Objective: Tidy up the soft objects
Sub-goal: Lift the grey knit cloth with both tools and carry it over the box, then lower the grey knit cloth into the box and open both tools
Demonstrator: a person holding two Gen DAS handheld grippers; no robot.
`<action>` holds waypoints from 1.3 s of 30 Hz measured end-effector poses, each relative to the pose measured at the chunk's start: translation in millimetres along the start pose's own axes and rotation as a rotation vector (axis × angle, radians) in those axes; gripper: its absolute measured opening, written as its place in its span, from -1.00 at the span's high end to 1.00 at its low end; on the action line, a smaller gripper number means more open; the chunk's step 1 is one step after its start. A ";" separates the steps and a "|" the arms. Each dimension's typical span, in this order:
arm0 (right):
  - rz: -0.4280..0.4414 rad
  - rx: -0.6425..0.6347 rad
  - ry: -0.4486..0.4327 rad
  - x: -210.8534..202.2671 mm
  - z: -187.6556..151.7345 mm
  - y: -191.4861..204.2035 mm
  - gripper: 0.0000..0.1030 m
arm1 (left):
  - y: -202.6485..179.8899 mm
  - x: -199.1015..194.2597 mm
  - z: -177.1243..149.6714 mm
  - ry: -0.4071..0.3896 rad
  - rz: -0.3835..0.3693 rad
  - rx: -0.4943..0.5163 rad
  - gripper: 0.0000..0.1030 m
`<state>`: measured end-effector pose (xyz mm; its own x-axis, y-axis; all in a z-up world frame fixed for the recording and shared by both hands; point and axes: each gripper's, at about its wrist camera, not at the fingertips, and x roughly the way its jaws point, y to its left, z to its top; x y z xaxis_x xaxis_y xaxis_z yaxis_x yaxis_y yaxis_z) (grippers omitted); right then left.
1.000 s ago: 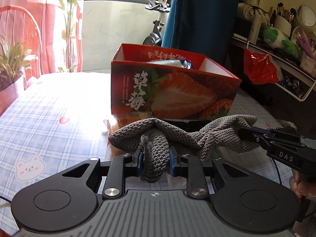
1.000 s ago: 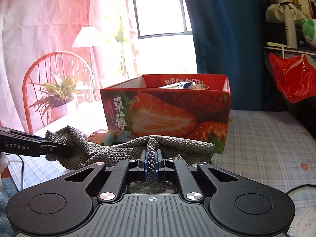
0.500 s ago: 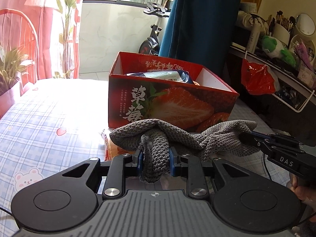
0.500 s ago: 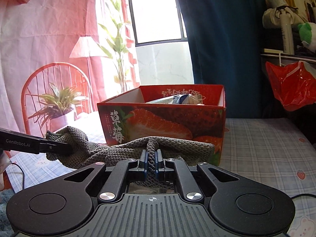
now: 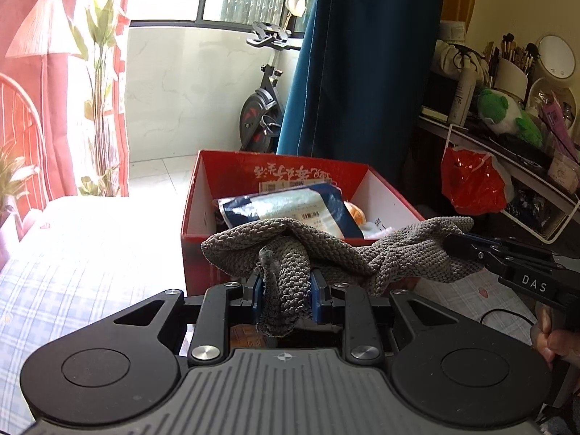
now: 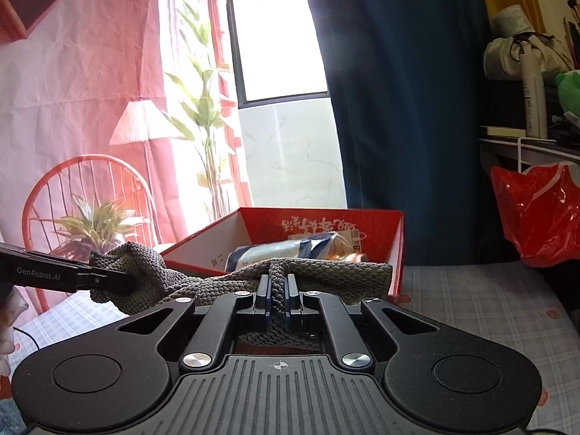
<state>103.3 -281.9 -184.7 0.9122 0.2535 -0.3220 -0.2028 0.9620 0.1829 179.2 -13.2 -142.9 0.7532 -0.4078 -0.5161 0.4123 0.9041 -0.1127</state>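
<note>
A grey knitted cloth (image 5: 326, 253) hangs stretched between both grippers, just in front of and above the near wall of the red strawberry box (image 5: 195, 214). My left gripper (image 5: 284, 286) is shut on a bunched fold at the cloth's left end. My right gripper (image 6: 277, 297) is shut on the cloth (image 6: 203, 282) at its other end, and shows in the left wrist view as a black tool (image 5: 453, 244) at the right. The box (image 6: 397, 253) holds a blue-and-white packet (image 5: 286, 206) and an orange item (image 5: 353, 214).
The box stands on a checked tablecloth (image 5: 54, 290). A red plastic bag (image 5: 471, 185) hangs from a cluttered shelf at the right. A blue curtain (image 5: 362, 72), an exercise bike (image 5: 261, 108), a red chair (image 6: 83, 195) and a plant stand behind. A hand (image 5: 554, 337) grips the right tool.
Both grippers have risen and moved toward the box with the cloth held between them. The box's inside has come into view and the cloth now hangs over its near wall.
</note>
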 end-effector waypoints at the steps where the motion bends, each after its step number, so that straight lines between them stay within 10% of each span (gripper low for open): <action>1: -0.001 -0.002 0.001 5.1 5.8 -1.9 0.88 | 1.6 4.5 7.1 -0.005 0.003 0.007 0.48; 13: -0.017 -0.021 0.125 93.4 49.2 -15.4 0.89 | 8.0 85.8 61.0 0.088 0.033 0.064 0.48; 39: -0.019 0.105 0.548 211.3 28.7 -25.2 0.88 | 23.7 183.8 52.5 0.347 0.055 0.063 0.47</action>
<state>311.4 -255.5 -230.6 0.5911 0.2788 -0.7569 -0.1259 0.9588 0.2548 354.3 -73.5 -195.9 0.5610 -0.2808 -0.7787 0.4149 0.9094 -0.0291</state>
